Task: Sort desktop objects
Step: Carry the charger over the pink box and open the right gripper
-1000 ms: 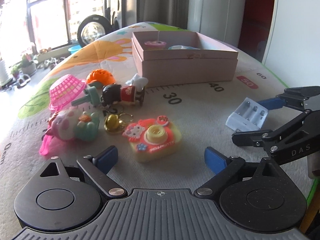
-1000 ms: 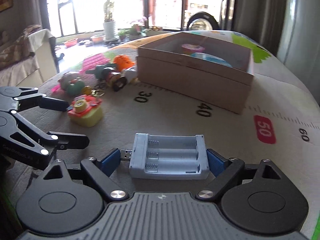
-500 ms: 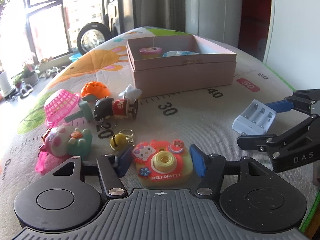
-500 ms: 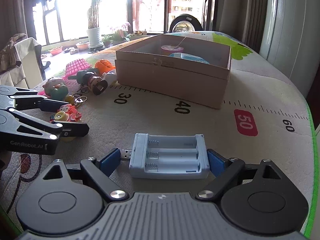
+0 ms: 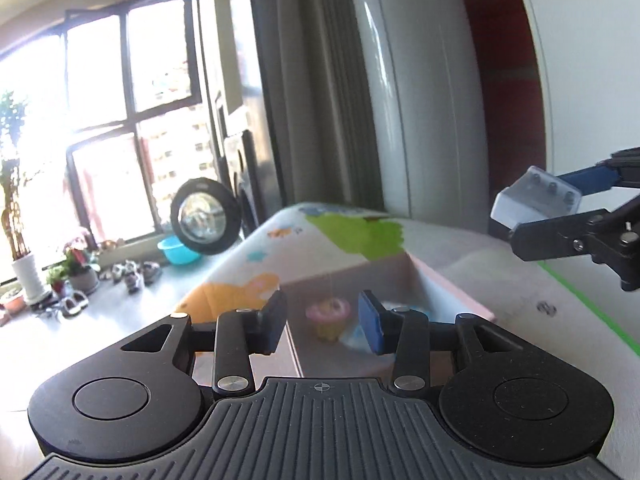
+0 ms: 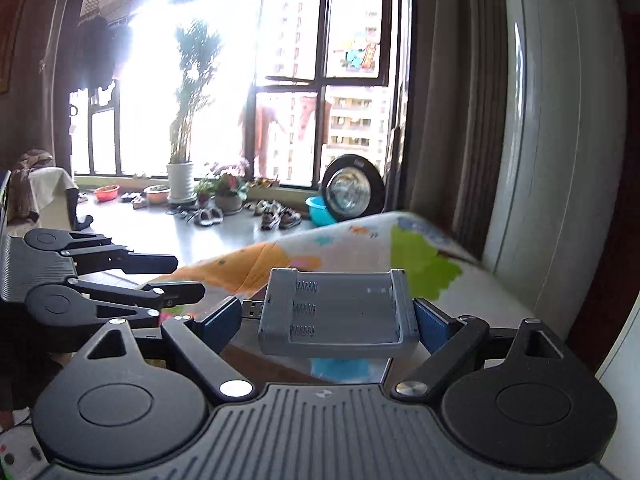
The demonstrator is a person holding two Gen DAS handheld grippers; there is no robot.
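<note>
Holding in the right fingers: a pale grey battery holder (image 6: 340,312), lifted clear of the table (image 5: 520,320).
Right gripper (image 6: 328,320): fingers pressed on the holder's two short ends; a USB plug sticks out of its left end, beside the left pad.
Battery holder, from the left wrist: up in the air at the right (image 5: 532,200), above and to the right of the pink box.
Left gripper (image 5: 323,326): fingers partly apart, nothing visible between them; it hangs over the box's near left corner.
Pink box (image 5: 452,288): open on the table, seen from above.
Box contents: a pink cupcake toy (image 5: 329,314) and a blue item (image 5: 356,336) just beside it, both blurred.
Grippers: well apart, the left (image 6: 186,277) showing at the left edge of the right wrist view.
</note>
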